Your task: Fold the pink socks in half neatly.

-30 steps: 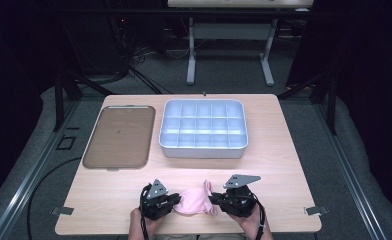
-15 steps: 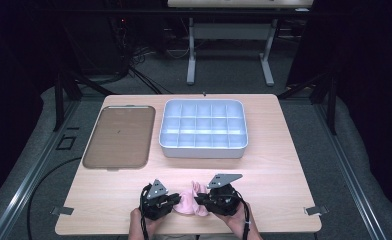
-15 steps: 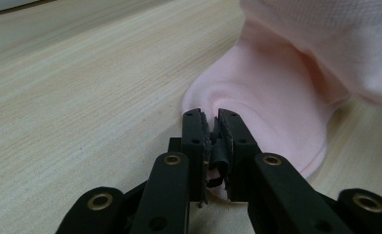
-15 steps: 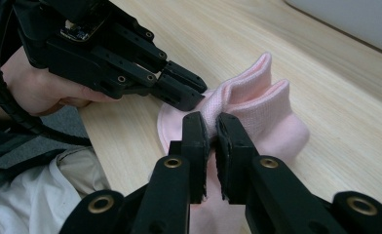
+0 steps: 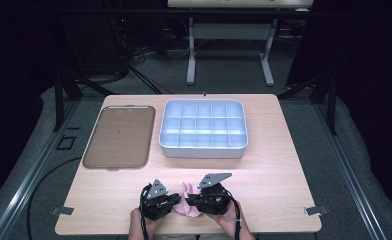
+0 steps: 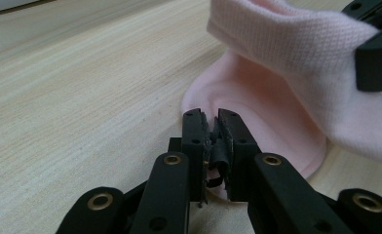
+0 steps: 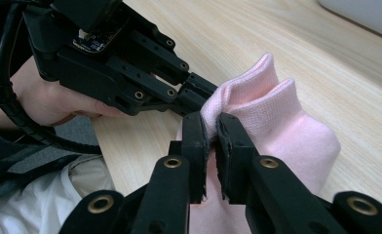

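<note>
Light is falling from overhead onto the bench (image 5: 264, 165), leaving its pale wood evenly bright while the room behind and to both sides is sinking into near-black. The white tray (image 5: 203, 129) is glowing softly without harsh glare, and the brown lid (image 5: 118, 136) is giving back a dull sheen. Shadows under things are staying short and soft. The high view is looking slightly grainy and soft. In the two gripper views the black tongs (image 6: 212, 141) at the bottom are blurring up close, the pink cloth (image 7: 276, 117) is showing crisp weave, and the far upper corners are going out of focus.
</note>
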### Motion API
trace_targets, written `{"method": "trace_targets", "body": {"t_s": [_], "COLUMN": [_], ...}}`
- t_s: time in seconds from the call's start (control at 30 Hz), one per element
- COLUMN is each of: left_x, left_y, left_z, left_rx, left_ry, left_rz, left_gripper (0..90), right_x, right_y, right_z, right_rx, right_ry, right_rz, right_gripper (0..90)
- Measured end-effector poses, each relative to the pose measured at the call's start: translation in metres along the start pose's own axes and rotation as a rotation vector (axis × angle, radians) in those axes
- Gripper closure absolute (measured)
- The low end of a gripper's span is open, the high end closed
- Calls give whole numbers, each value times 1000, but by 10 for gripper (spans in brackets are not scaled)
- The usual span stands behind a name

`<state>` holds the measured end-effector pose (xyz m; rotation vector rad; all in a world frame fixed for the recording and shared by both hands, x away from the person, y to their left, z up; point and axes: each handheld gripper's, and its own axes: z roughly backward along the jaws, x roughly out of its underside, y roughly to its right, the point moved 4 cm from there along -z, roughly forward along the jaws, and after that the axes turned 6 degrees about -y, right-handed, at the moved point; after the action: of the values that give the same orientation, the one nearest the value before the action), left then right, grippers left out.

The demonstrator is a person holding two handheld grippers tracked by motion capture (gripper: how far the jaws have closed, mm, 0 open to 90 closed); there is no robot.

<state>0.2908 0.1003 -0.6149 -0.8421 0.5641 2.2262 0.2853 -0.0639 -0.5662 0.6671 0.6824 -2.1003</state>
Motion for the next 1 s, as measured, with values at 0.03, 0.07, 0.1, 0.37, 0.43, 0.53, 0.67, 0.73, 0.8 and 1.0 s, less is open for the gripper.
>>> {"method": "trace_targets", "body": {"t_s": [0.03, 0.07, 0.1, 0.37, 0.43, 0.53, 0.67, 0.73, 0.8, 1.0], "left_x": [0, 0, 0, 0, 0, 0, 0, 0, 0, 0], "left_y": [0, 0, 0, 0, 0, 0, 0, 0, 0, 0], "left_z": [0, 0, 0, 0, 0, 0, 0, 0, 0, 0], "left_rx": [-1, -1, -1, 0, -1, -2, -2, -1, -2, -2], "left_ry": [0, -1, 0, -1, -1, 1, 0, 1, 2, 1], "left_rz": [-2, -3, -3, -1, -3, -2, -1, 0, -1, -1], "left_gripper": [820, 820, 820, 819, 819, 819, 819, 819, 818, 817], "right_x": [-1, -1, -2, 2, 3, 3, 3, 3, 3, 8], "right_y": [0, -1, -1, 3, 3, 2, 6, 9, 15, 27], "right_z": [-1, -3, -4, -22, -24, -23, -9, 0, 10, 13], "right_rx": [-2, -3, -3, 1, 0, -26, -51, -71, -44, 45], "right_ry": [-5, -6, -13, -57, -70, -55, -9, 18, 42, -8], "right_rz": [4, 5, 7, -17, -14, -10, -17, -28, -35, -27], "right_gripper": [829, 828, 828, 820, 805, 714, 600, 565, 553, 563]}}
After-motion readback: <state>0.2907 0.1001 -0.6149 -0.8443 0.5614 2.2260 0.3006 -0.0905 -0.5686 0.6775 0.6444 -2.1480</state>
